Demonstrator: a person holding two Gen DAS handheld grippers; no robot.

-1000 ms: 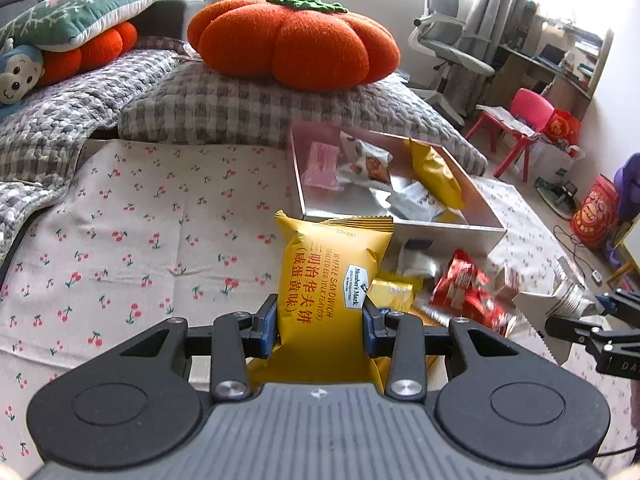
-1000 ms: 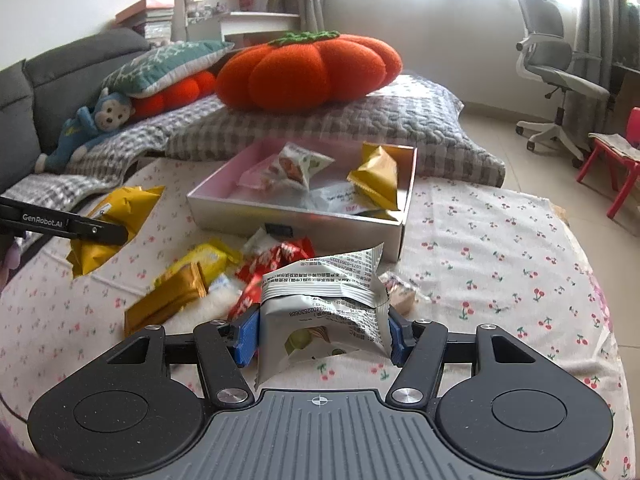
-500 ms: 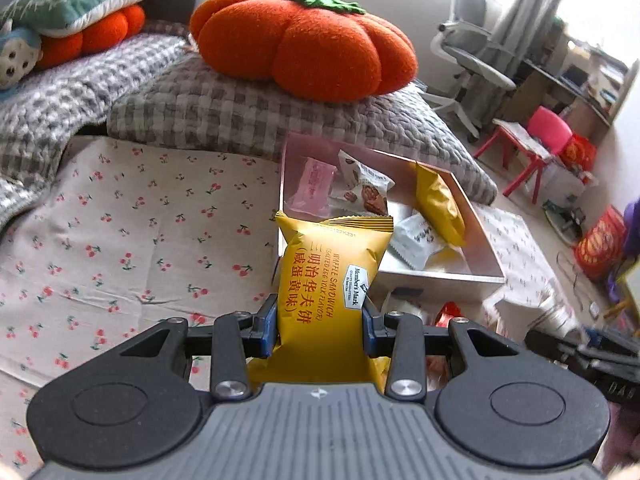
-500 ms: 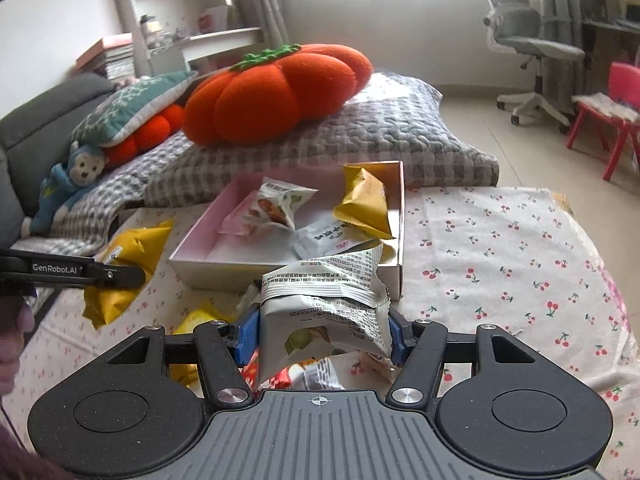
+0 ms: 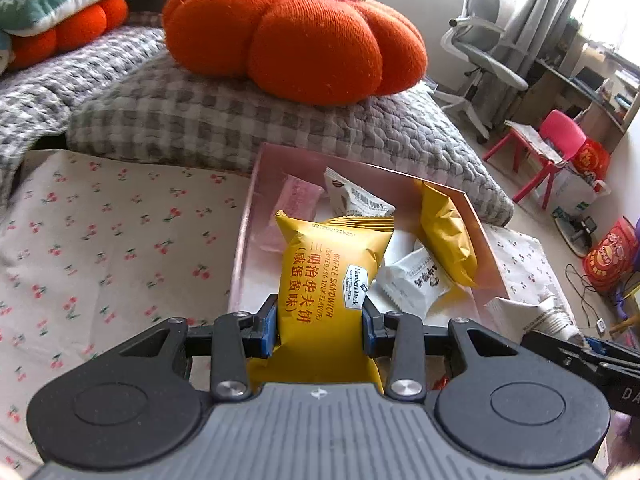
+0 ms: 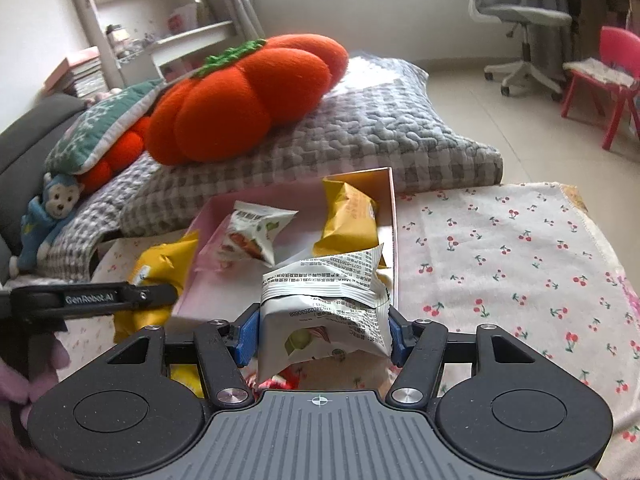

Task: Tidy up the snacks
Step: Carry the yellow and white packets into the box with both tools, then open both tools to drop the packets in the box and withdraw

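Note:
My left gripper (image 5: 319,330) is shut on a yellow waffle sandwich packet (image 5: 328,280), held upright over the near left part of the pink box (image 5: 256,200). My right gripper (image 6: 323,332) is shut on a white snack packet (image 6: 324,308) with printed text, held over the box's (image 6: 390,216) near right corner. Inside the box lie a yellow packet (image 5: 446,232), white packets (image 5: 412,284) and a pink one (image 5: 298,198). In the right wrist view the left gripper (image 6: 120,300) and its yellow packet (image 6: 164,268) show at the left, beside the box.
The box rests on a cherry-print cloth (image 5: 100,240). Behind it lies a grey checked cushion (image 5: 240,120) with an orange pumpkin pillow (image 5: 296,36) on top. Loose red and yellow snacks (image 6: 280,382) peek out under the right gripper. A red chair (image 6: 612,76) and an office chair (image 6: 520,20) stand on the floor.
Both grippers have moved forward toward the box, each keeping its packet. The box now looms larger and closer, and the loose snack pile has dropped mostly out of sight below them.

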